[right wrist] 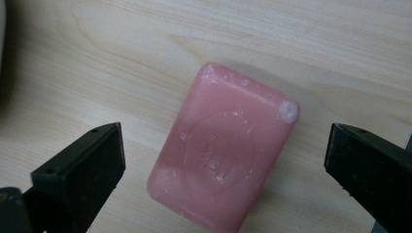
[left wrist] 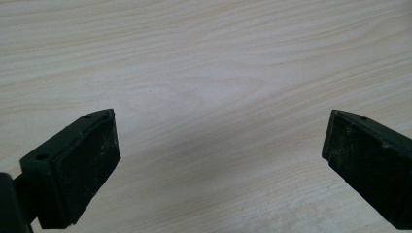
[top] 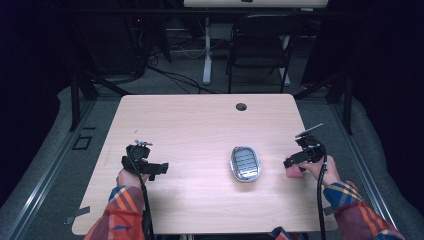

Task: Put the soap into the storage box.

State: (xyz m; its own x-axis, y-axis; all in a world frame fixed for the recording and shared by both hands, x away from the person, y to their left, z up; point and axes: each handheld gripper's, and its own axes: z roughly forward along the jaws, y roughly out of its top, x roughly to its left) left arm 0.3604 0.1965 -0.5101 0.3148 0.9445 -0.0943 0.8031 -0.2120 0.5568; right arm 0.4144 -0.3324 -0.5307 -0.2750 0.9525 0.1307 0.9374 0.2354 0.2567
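Soap [right wrist: 223, 148] lies flat on the surface [top: 200, 125], between the spread jaws of the right claw [right wrist: 223, 160] and untouched, right of the dish [top: 245, 163]. This looks like the approach to a grasp: next, lower and close across its narrow width. Left claw [left wrist: 221, 155] hovers spread over bare wood.

Black chair [top: 260, 47] beyond wooden table [top: 200, 125], grey floor [top: 45, 165].
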